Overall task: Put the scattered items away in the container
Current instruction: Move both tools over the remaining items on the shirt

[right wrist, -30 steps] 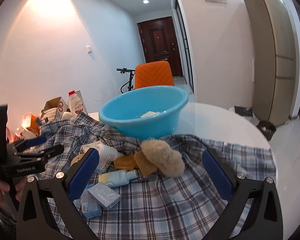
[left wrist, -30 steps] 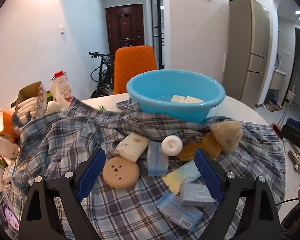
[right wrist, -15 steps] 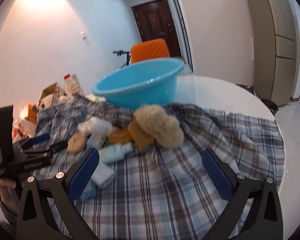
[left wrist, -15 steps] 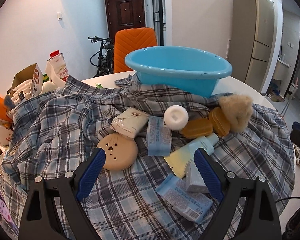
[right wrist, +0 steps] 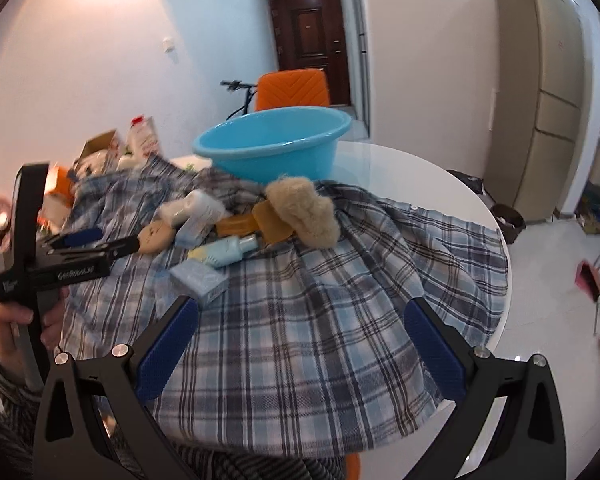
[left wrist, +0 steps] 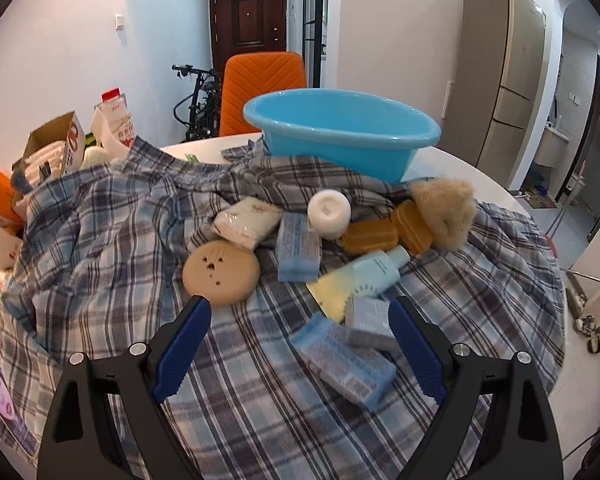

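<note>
Room: white walls, dark door (left wrist: pixel 247 16) at upper centre, orange chair (left wrist: pixel 262 82) and a bicycle (left wrist: pixel 198 96) behind the table.
Surface: round white table (right wrist: pixel 412 172), mostly draped with a plaid shirt (left wrist: pixel 112 240).
Container: one blue basin (left wrist: pixel 340 132), upper centre of the left view, standing on the far edge of the shirt.
Left gripper (left wrist: pixel 298 342): lower centre, tilted down over the pile; fingers spread wide, nothing between them. Right finger overlaps a small grey-blue box (left wrist: pixel 366 320) in the picture; contact cannot be told.
Left hand (right wrist: pixel 16 320): lower left of the right view, wrapped round the handle.
Right gripper (right wrist: pixel 300 346): lower centre, angled down over bare plaid; fingers apart, gripping nothing.
Count, mid-frame: two amber soap bars (left wrist: pixel 370 235), one tan round disc (left wrist: pixel 220 272), one white jar (left wrist: pixel 328 211), one pale tube (left wrist: pixel 356 284), one tissue pack (left wrist: pixel 246 220), one fluffy tan puff (left wrist: pixel 446 210), two blue packets (left wrist: pixel 298 248).
Clutter: cartons (left wrist: pixel 114 120) and boxes at the left edge.
</note>
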The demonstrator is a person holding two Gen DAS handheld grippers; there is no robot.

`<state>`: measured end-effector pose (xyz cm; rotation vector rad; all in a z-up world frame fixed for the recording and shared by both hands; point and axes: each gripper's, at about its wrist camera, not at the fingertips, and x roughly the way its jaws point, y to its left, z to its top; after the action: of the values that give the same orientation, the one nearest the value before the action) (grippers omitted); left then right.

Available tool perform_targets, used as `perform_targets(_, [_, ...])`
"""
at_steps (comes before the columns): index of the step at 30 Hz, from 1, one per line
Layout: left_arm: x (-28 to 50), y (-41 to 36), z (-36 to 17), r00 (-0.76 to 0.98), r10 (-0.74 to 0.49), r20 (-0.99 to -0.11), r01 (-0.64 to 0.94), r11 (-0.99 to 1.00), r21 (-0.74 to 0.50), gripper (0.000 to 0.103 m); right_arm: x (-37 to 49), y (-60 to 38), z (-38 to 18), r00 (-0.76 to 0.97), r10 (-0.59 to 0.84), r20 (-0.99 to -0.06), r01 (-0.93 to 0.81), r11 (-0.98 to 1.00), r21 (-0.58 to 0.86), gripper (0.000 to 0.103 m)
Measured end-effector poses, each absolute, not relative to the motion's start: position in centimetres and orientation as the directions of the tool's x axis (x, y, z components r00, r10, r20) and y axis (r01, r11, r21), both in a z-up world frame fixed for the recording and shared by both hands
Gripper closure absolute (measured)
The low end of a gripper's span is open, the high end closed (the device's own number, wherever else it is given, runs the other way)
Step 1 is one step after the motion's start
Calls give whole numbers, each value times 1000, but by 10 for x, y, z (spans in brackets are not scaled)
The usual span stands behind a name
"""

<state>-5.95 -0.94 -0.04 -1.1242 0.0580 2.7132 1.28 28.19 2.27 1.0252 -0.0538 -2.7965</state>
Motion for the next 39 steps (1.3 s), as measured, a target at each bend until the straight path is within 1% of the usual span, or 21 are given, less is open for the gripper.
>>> perform_targets(2, [-61, -11, -4, -682, 179, -709, -200, -978, -55, 11, 14, 272, 23, -768, -162, -620, 174, -984, 41, 0])
perform_targets(7, [-80, -10, -14, -665, 149, -732, -163, -985, -52, 11, -21, 247, 7, -835, -47, -548, 146, -979, -140, 0])
perform_targets(11, [-94, -6, -16, -675, 102, -731, -144, -990, -5, 11, -61, 235, -8, -858, 11, -513, 111, -972, -208, 0])
perform_targets(16, [-112, 1, -17, -682, 55, -730, -149, -987, 65, 11, -88, 237, -14, -839, -57, -541, 158, -977, -141, 0])
perform_targets(21, [-132, 6, -25, -622, 130, -772, -215, -977, 9, 11, -99, 243, -16, -833, -88, -545, 163, -983, -90, 0])
perform_targets(25, [-142, 16, -29, -624, 107, -774, -226, -973, 48, 11, -103, 245, -20, -838, -87, -539, 148, -986, -70, 0])
perform_targets(28, [-148, 23, -30, -622, 115, -774, -248, -967, 56, 11, -96, 246, -19, -864, -79, -498, 135, -988, -77, 0])
perform_targets(30, [-153, 28, -30, -612, 144, -778, -274, -961, 37, 11, -92, 246, -18, -870, -95, -483, 153, -985, -82, 0])
perform_targets(33, [-154, 29, -30, -609, 222, -762, -320, -947, -20, 11, -90, 249, -21, -868, -87, -489, 145, -986, -83, 0])
perform_targets(34, [-154, 30, -30, -607, 230, -761, -324, -946, -27, 11, -91, 250, -22, -866, -83, -493, 139, -987, -78, 0])
perform_targets(39, [-165, 37, -33, -608, 195, -769, -319, -948, 12, 11, -91, 259, -27, -858, -99, -504, 127, -992, -22, 0])
